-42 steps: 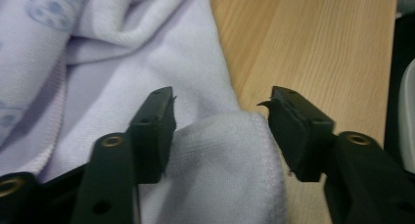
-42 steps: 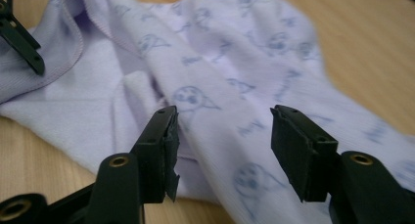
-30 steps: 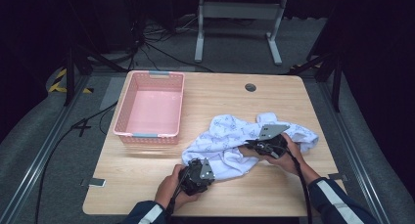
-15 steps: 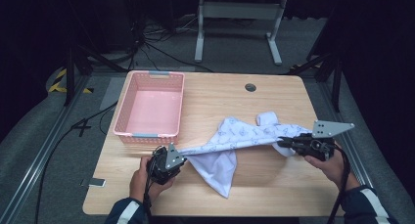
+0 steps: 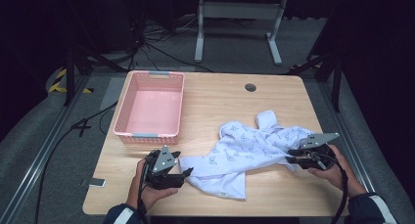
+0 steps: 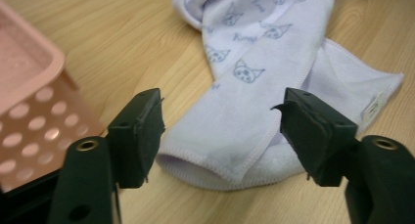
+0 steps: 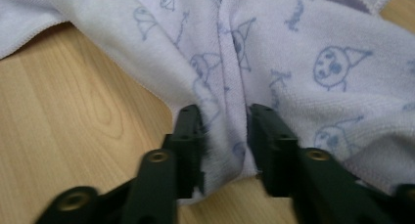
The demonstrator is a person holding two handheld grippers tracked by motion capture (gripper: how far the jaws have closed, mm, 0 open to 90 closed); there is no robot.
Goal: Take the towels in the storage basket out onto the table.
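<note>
The white terry towel printed with small blue cartoon faces (image 5: 247, 150) lies rumpled across the right half of the light wooden table (image 5: 220, 97), stretched between the two tools. At far left we note the pink perforated plastic basket (image 5: 149, 106), standing apart from the towel; the left gripper view cuts it off, showing one corner (image 6: 29, 111) alone. The left gripper (image 5: 182, 174) is held low at the towel's near-left end, jaws spread wide. From the high view we cannot tell whether it touches the cloth; its own view shows the folded hemmed edge (image 6: 235, 136) lying between the parted jaws, with a small sewn label at the far corner, too small for us to read. The right gripper (image 5: 292, 156) sits at the towel's right end. Its own view shows the jaws (image 7: 222, 136) pinched onto a bunched fold of towel, which the high view leaves unclear.
</note>
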